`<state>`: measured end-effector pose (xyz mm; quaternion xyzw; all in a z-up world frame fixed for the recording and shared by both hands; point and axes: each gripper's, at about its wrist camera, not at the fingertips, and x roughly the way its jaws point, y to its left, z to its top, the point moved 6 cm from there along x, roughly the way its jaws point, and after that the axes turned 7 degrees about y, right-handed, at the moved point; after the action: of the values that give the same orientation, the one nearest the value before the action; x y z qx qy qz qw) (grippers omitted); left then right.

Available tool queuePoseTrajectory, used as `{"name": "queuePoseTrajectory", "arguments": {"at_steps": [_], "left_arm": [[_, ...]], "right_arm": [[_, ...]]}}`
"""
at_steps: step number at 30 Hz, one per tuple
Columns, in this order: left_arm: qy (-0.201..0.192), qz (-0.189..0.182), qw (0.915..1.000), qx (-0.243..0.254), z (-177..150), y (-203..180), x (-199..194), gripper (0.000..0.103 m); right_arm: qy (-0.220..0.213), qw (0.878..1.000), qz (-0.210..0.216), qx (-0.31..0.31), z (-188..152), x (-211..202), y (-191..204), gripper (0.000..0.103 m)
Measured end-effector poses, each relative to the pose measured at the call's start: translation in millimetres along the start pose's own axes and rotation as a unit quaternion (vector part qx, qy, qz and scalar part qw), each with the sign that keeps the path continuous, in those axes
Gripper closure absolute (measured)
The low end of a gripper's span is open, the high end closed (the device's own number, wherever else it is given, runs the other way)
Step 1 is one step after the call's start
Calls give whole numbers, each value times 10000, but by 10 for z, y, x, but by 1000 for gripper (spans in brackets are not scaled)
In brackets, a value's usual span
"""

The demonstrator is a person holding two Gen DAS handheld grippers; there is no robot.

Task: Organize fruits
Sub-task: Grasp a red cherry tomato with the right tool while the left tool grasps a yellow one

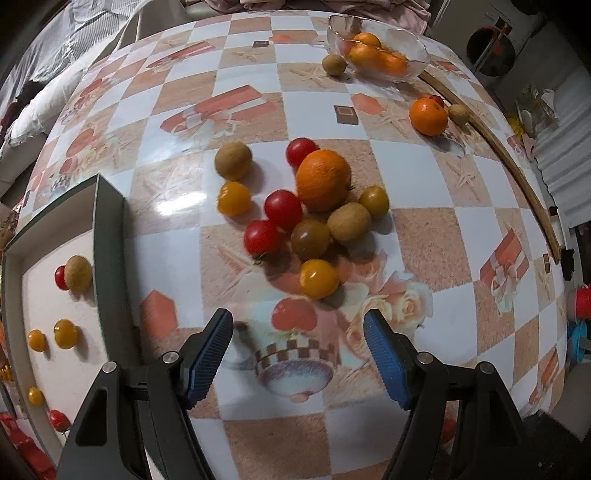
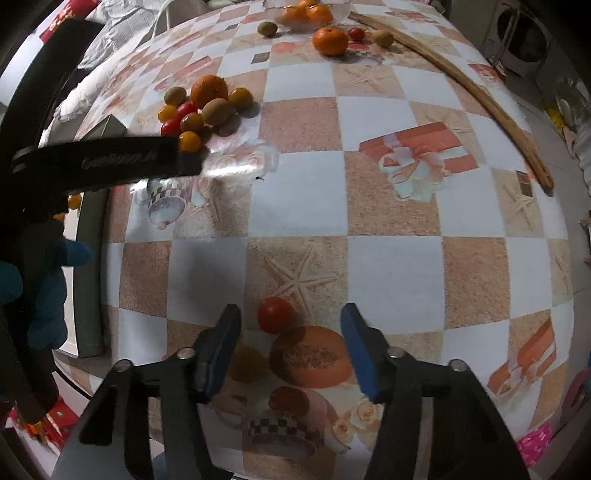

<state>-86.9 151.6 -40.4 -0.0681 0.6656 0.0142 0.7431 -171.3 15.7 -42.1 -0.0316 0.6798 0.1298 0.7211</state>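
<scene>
The left wrist view shows a tray [image 1: 110,229] at the table's [image 1: 424,177] left edge and a round fruit pile [image 1: 306,210] mid-table; the left gripper [image 1: 298,354] is wide, holding nothing. The right wrist view shows one red tomato [image 2: 275,314] beyond the right gripper [image 2: 290,350], whose jaws hold nothing.

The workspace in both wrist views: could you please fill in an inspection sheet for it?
Surface: table under a glossy checkered printed cloth.
Job's things: pile of fruit around an orange; glass bowl holding oranges; tray with small fruits; lone red tomato.
Clutter: long wooden stick near the far edge.
Grippers: left gripper open, empty; right gripper open, tomato just ahead of its fingertips, untouched.
Cables: nothing seen.
Surroundings: striped bedding beyond the table.
</scene>
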Motion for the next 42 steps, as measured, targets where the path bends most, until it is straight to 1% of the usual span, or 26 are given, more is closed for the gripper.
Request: {"name": "queuePoseTrajectory", "arguments": {"at_steps": [2, 3, 6, 7, 10, 11, 12, 13, 14, 15, 16, 17, 21, 25, 30, 34, 36, 37, 38, 39, 40, 42], "left_arm": [[7, 25, 10000, -3, 27, -23, 25, 40], [49, 34, 10000, -22, 36, -29, 49, 41], [13, 68, 10000, -56, 97, -69, 73, 41], [9, 74, 9999, -67, 109, -75, 79, 41], [-15, 135, 9998, -117, 129, -82, 87, 48], [-81, 197, 9997, -146, 146, -91, 90, 52], [-98, 241, 9996, -148, 149, -85, 86, 55], [-119, 294, 9994, -143, 153, -80, 83, 61], [-140, 255, 9995, -136, 152, -84, 78, 67], [-157, 187, 9996, -132, 144, -75, 61, 70], [-167, 126, 9997, -119, 143, -85, 53, 75], [-186, 87, 9997, -111, 153, -93, 49, 77], [-283, -59, 9995, -131, 132, -54, -29, 77], [-299, -98, 9994, -133, 67, 36, -116, 77], [-318, -90, 9994, -121, 40, 109, -196, 77], [-272, -185, 9993, -167, 13, 108, -177, 77], [-253, -291, 9991, -168, 3, 69, -161, 76], [-258, -301, 9991, -154, 4, 45, -153, 72], [-260, -274, 9992, -131, 4, 24, -141, 51], [-312, -179, 9993, -137, 6, 13, -135, 40], [-391, -100, 9991, -155, 16, 5, -137, 37], [-371, -75, 9992, -152, 38, -10, -107, 37]], "right_arm": [[27, 10000, -10, -52, -10, 25, 31, 49], [51, 9999, -27, -82, -14, 40, 51, 53], [81, 9997, -132, -189, -31, 66, 94, 54], [91, 9996, -136, -209, -32, 71, 106, 56], [89, 9995, -177, -262, -47, 74, 126, 60], [88, 9993, -206, -288, -53, 75, 130, 62], [84, 9992, -236, -308, -22, 94, 171, 67], [79, 9991, -261, -327, -27, 95, 172, 73], [76, 9991, -269, -332, -31, 96, 182, 75], [82, 9991, -246, -323, -33, 97, 184, 80], [88, 9992, -227, -311, -37, 97, 183, 80], [94, 9993, -205, -300, -40, 107, 203, 80], [112, 9997, 32, -224, -34, 72, 160, 80], [83, 9997, 197, -92, 5, 8, 87, 80], [17, 9996, 277, 57, 171, -83, -52, 80], [-3, 9996, 275, 107, 206, -131, -110, 80], [14, 9996, 240, 117, 201, -143, -138, 80], [17, 9997, 232, 122, 179, -150, -146, 80], [27, 9997, 228, 126, 215, -85, -140, 80], [35, 9997, 224, 126, 229, -85, -105, 80], [48, 9997, 218, 136, 219, -80, -114, 80], [69, 9996, 218, 162, 193, -68, -116, 80]]}}
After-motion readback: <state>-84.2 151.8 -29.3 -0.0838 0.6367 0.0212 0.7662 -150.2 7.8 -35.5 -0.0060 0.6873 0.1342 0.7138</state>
